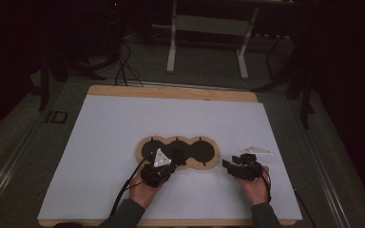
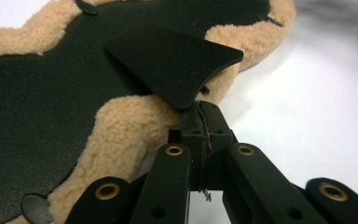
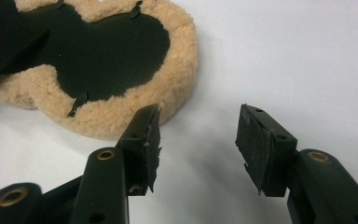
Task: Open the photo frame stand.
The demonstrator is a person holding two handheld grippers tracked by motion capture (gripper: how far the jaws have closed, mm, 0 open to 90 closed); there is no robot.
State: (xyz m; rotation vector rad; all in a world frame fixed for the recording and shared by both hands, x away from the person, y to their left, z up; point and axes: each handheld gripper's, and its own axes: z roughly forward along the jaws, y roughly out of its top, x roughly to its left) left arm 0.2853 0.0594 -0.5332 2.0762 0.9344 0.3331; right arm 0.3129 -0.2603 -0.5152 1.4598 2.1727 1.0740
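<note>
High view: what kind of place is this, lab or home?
Likely a lab or recording room: a white-covered table on dark carpet, a bare white equipment stand behind it, and cables trailing on the floor under dim light.

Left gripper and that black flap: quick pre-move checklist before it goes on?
1. Left gripper shut on the thin black leather-like flap: ok, jaws pinch its corner.
2. Flap lifted off the tan fleece-edged three-lobed pad: ok, far edge raised.
3. Right gripper free: ok, jaws open, nothing between them.
4. Right gripper clear of the pad: ok, it sits beside the pad's end over the white table sheet.
5. Pad lying flat: cannot tell under the flap.
6. Grip depth on the flap: not ok, corner only.
</note>
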